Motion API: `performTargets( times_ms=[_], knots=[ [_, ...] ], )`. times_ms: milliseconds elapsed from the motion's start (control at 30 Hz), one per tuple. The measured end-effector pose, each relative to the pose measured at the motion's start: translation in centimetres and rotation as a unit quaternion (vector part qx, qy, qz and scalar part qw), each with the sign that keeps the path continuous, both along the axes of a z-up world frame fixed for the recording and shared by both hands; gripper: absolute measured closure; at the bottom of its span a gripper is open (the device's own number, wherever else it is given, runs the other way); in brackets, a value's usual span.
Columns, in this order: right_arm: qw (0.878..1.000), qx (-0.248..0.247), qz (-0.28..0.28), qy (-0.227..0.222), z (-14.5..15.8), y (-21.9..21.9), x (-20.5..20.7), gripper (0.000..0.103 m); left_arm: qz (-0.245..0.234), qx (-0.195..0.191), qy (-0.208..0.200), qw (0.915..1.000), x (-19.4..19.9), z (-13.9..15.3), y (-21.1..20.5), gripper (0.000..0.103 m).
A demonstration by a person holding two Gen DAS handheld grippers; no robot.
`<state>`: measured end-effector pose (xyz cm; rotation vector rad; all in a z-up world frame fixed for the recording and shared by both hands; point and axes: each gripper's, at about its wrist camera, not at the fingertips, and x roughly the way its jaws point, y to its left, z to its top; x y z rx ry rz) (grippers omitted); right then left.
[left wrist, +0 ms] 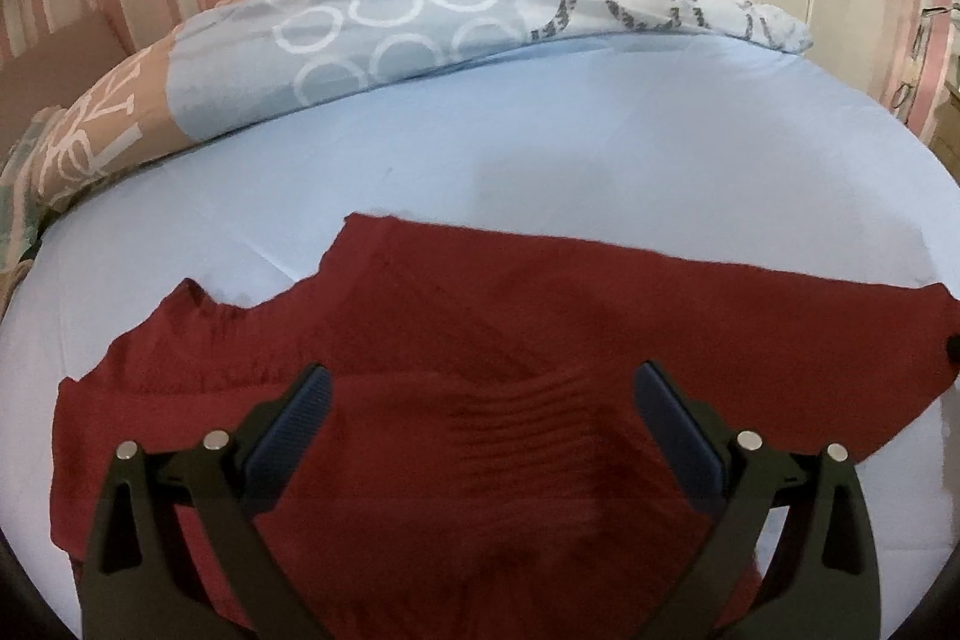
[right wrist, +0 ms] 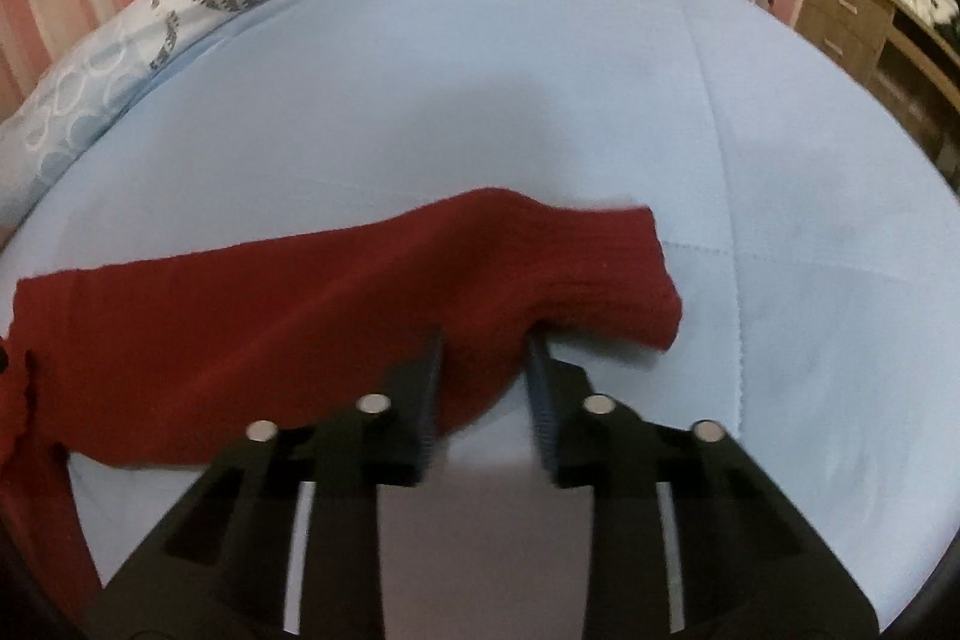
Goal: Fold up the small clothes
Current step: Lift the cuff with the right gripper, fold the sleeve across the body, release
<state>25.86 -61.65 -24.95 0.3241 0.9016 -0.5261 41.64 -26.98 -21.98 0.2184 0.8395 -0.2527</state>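
A dark red knitted garment [left wrist: 480,400] lies flat on a pale blue bed sheet [left wrist: 540,148], the right tool [right wrist: 483,370] clenched on its sleeve edge, left tool [left wrist: 480,418] spread wide above; lift evenly, keeping the fold straight

The left gripper [left wrist: 480,388] is built of matte black plastic, with two angular arms that each carry a triangular cut-out near the base. Two round silver metal studs sit atop each arm. Its fingers [left wrist: 297,430] are faced with dark blue ribbed rubber pads of a long, rounded shape. The right gripper [right wrist: 485,358] has the same black frame, slotted arms, paired silver studs, and blue ribbed pads [right wrist: 540,400].
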Motion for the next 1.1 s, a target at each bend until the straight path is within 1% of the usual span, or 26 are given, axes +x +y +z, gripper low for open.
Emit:
performTargets(
  times_ms=[33,67,100,200,233,300,400,500,600,700,733,767,800,900,933,1000,1067,1100],
  knots=[
    [1.000,-0.014,0.001,-0.005,0.5,0.4,-0.1,0.087,0.003,0.002,0.002,1.0000,0.1,-0.1,0.2,0.002],
    [1.000,-0.029,0.005,-0.008,1.0,0.9,-0.1,0.092,0.007,0.001,0.005,1.0000,0.3,-0.3,0.4,0.002],
    [0.999,-0.048,0.013,-0.011,1.8,1.8,-0.1,0.093,0.009,0.001,0.007,0.9999,0.3,-0.4,0.6,0.002],
    [0.995,-0.085,0.038,-0.025,3.5,4.0,-0.1,0.094,0.017,-0.003,0.010,0.9998,0.4,-0.3,1.4,0.002],
    [0.993,-0.102,0.052,-0.038,4.6,5.5,0.0,0.094,0.020,-0.004,0.011,0.9997,0.5,-0.3,1.7,0.002],
    [0.990,-0.107,0.072,-0.060,6.2,7.4,0.2,0.094,0.025,-0.005,0.010,0.9996,0.3,-0.1,2.3,0.002],
    [0.986,-0.094,0.110,-0.088,8.3,11.0,1.2,0.095,0.032,-0.005,0.008,0.9994,0.0,0.3,3.7,0.002],
    [0.980,-0.082,0.143,-0.108,9.6,14.6,2.2,0.095,0.040,-0.005,0.007,0.9992,-0.2,0.8,5.3,0.002],
    [0.973,-0.051,0.186,-0.126,10.8,19.3,4.6,0.095,0.051,-0.001,-0.001,0.9987,-0.6,1.8,7.6,0.002],
    [0.964,-0.032,0.223,-0.140,11.7,23.7,7.0,0.095,0.069,-0.001,-0.004,0.9976,-0.8,2.9,11.1,0.002],
    [0.959,-0.017,0.242,-0.145,11.8,25.9,7.9,0.095,0.077,0.000,-0.005,0.9971,-0.9,3.4,12.8,0.002],
    [0.956,-0.010,0.253,-0.146,11.9,27.2,8.6,0.095,0.082,0.002,-0.006,0.9966,-1.0,3.8,14.1,0.002],
    [0.951,0.000,0.272,-0.145,11.7,29.6,9.5,0.095,0.089,0.004,-0.008,0.9960,-1.2,4.1,15.4,0.002],
    [0.939,0.015,0.314,-0.137,10.9,34.9,11.4,0.095,0.112,0.007,-0.009,0.9936,-1.8,4.7,19.9,0.002],
    [0.934,0.021,0.333,-0.127,9.9,37.4,11.9,0.095,0.118,0.008,-0.008,0.9929,-2.0,4.8,20.9,0.002],
    [0.929,0.036,0.356,-0.099,7.6,40.6,12.7,0.095,0.132,0.014,-0.004,0.9912,-2.4,4.4,23.0,0.002],
    [0.924,0.045,0.374,-0.068,5.3,42.8,13.0,0.095,0.140,0.017,0.003,0.9900,-3.0,3.8,24.7,0.002],
    [0.919,0.050,0.389,-0.046,3.7,44.0,13.2,0.095,0.145,0.019,0.008,0.9893,-3.3,3.5,25.5,0.002]
  ],
)
